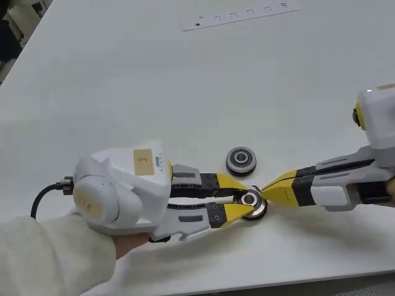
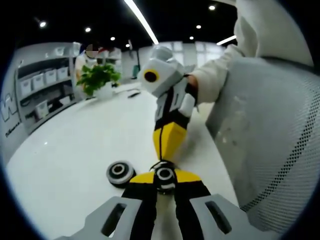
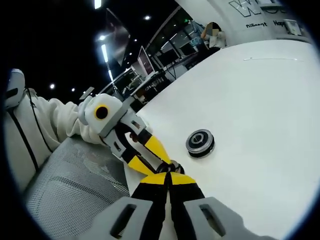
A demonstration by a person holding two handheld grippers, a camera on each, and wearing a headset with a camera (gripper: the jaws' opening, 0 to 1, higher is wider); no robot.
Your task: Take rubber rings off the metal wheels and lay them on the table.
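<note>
Black-ringed metal wheel (image 1: 241,159) flat; second wheel (image 1: 253,202) beside it, between fingers (image 1: 233,213).

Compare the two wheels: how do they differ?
The near wheel is clamped in the left gripper, with the right gripper shut at its edge; the far wheel lies free. The far wheel's dark ring shows all round; the near wheel's is partly hidden. Both are round with metal hubs.

From the headset we look steeply down on the white surface (image 1: 185,80), near its front edge. Our two gripper views ride low and close, facing each other, and share the gripped wheel (image 2: 164,176) and the free wheel (image 3: 200,142) beside it.
</note>
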